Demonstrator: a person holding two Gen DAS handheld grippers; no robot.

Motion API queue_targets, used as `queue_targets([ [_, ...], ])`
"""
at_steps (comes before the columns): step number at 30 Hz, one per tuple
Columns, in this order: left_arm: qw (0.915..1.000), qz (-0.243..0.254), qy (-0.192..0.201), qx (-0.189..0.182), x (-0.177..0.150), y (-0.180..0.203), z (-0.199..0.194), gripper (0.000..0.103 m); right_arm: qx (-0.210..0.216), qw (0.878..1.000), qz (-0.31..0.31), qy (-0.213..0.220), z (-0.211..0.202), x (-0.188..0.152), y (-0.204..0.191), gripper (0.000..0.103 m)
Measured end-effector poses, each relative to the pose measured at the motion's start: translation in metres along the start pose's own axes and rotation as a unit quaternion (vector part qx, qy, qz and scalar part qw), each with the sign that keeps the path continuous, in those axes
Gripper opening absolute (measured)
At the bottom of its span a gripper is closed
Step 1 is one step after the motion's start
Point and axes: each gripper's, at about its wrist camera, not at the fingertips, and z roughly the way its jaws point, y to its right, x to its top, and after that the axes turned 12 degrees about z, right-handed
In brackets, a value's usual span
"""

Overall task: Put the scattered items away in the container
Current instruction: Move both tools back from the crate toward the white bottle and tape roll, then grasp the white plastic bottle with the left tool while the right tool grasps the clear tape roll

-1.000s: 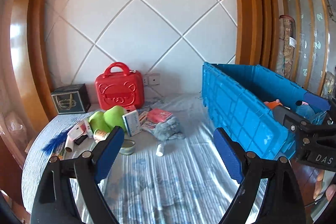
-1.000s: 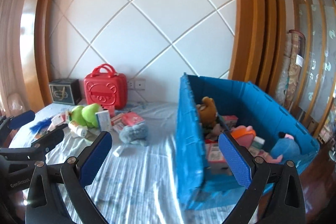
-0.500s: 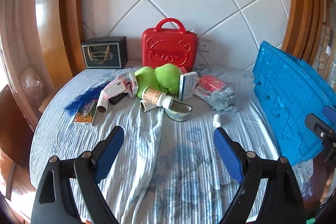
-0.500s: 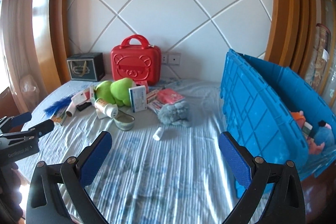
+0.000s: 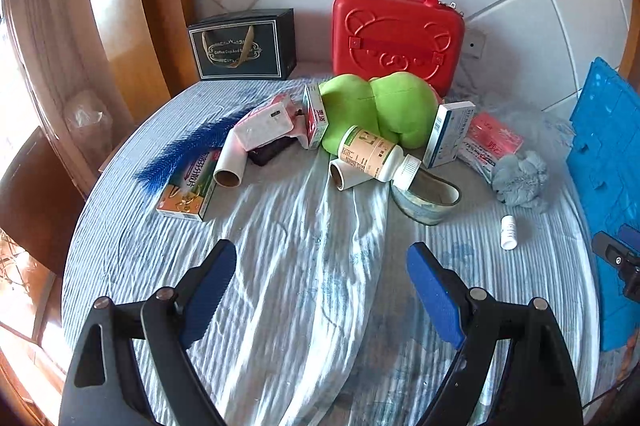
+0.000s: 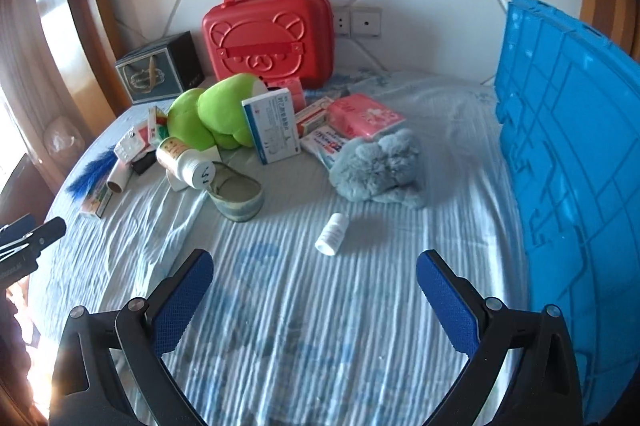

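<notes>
Above the cloth [image 5: 304, 226], both grippers agape.

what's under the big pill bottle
The pill bottle lies tilted, its body propped on a cardboard roll and its cap over the rim of a tape ring. Whether anything lies under its far end is hidden by the bottle.

Spread tongs [image 6: 314, 276] hover near small white bottle [image 6: 332, 233].

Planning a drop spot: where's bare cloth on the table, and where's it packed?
Free: the near strip between both open grippers, left gripper and right gripper, and the small white bottle; also between the grey plush and blue crate. Crowded: around the green plush and red case.
</notes>
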Motion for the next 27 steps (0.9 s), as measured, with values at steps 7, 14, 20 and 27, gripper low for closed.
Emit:
queue_targets([
  [7,0.9992,0.026,-0.019,-0.024,0.03,0.011,0.048,0.088,-0.007,1.0,0.001,-0.027,0.039,0.013,-0.019,0.103],
  [14,0.9976,0.063,-0.022,-0.02,0.071,0.018,0.095,0.088,-0.013,0.998,-0.007,-0.058,0.079,0.025,-0.041,0.103],
  [20,0.9977,0.066,-0.017,-0.004,0.117,0.002,0.14,0.088,-0.005,0.996,-0.014,-0.083,0.119,0.038,-0.062,0.103],
  [27,0.9956,0.075,-0.052,-0.022,0.138,0.001,0.207,0.088,0.023,0.989,-0.056,-0.134,0.168,0.036,-0.105,0.103],
])
